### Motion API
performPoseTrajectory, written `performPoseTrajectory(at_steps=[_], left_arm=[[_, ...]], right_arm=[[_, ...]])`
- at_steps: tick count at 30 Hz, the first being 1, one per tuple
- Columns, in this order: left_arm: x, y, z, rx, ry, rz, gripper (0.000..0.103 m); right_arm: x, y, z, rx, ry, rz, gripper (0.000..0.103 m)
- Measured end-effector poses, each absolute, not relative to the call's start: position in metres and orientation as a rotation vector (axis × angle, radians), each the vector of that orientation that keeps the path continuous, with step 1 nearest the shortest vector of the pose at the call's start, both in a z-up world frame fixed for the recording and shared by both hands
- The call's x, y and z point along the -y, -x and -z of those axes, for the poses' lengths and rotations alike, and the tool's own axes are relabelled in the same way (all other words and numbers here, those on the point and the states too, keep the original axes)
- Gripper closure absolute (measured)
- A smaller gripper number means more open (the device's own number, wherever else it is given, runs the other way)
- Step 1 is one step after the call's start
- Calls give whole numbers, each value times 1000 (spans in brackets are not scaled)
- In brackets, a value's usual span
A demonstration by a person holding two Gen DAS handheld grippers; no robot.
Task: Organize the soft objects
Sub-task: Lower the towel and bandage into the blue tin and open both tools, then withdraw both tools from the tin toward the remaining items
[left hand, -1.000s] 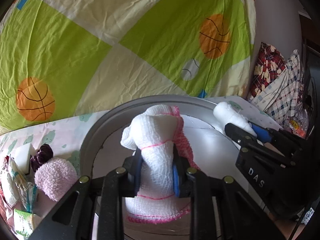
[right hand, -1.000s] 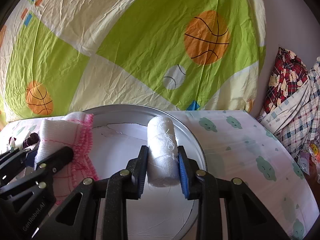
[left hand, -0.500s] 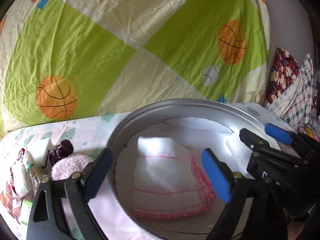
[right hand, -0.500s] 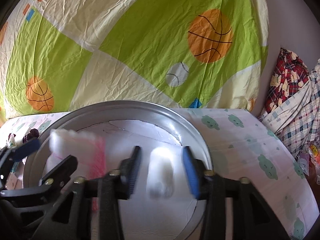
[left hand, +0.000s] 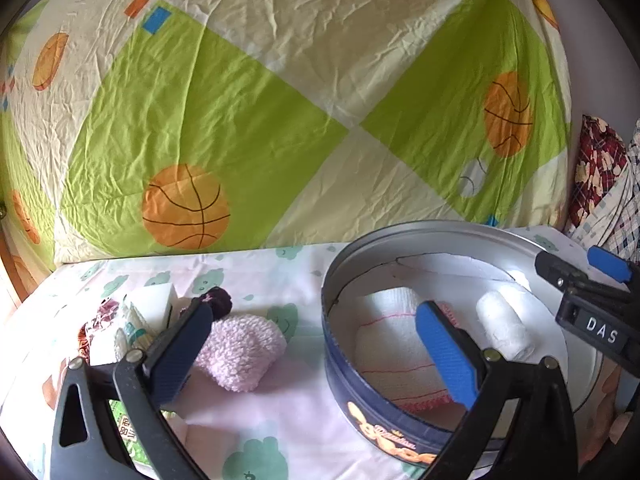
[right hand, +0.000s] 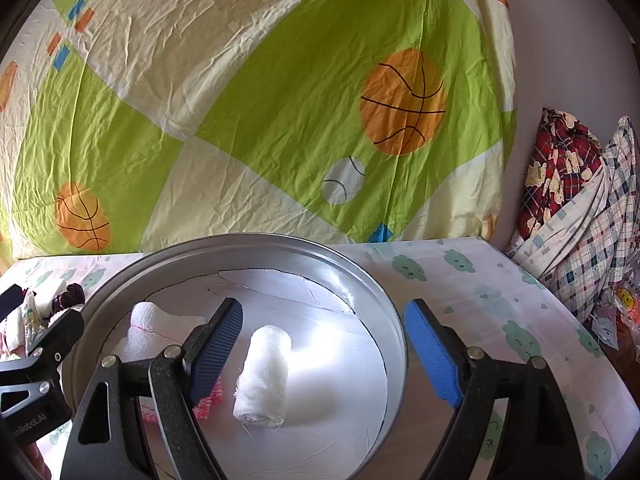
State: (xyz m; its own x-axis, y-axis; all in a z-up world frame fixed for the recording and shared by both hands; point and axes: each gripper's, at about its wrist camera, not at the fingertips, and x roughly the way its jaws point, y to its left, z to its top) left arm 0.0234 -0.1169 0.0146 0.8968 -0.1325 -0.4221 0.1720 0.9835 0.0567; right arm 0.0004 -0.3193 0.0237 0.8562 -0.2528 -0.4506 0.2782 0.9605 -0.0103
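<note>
A round metal tin (left hand: pixel 340 364) (right hand: pixel 394 320) sits on the table. Inside it lie a folded white cloth with pink trim (left hand: pixel 394 354) (right hand: pixel 160 326) and a white gauze roll (left hand: pixel 506 330) (right hand: pixel 264 374). My left gripper (left hand: pixel 316 356) is open and empty, above the tin's left wall. My right gripper (right hand: pixel 324 354) is open and empty, above the gauze roll; it also shows in the left wrist view (left hand: pixel 592 300). A fluffy pink sock ball (left hand: pixel 240 350) lies on the table left of the tin.
A dark purple soft item (left hand: pixel 218 300), a white block (left hand: pixel 154 304) and small packets (left hand: pixel 128 330) lie at the table's left end. A green and cream ball-print sheet (left hand: pixel 280 100) hangs behind. Plaid fabrics (right hand: pixel 576 208) are piled at the right.
Both grippers opened and let go: the cloth and the gauze roll now lie in the tin. Both grippers drew back, the left one also shifting left.
</note>
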Motion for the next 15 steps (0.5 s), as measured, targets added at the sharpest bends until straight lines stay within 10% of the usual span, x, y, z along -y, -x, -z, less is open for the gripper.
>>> performPoseTrajectory(at_steps=[15], left_arm=[[88,-14,-10,-417,-74,91,0]], right_arm=[[314,36,-40,-168,-44,376,17]])
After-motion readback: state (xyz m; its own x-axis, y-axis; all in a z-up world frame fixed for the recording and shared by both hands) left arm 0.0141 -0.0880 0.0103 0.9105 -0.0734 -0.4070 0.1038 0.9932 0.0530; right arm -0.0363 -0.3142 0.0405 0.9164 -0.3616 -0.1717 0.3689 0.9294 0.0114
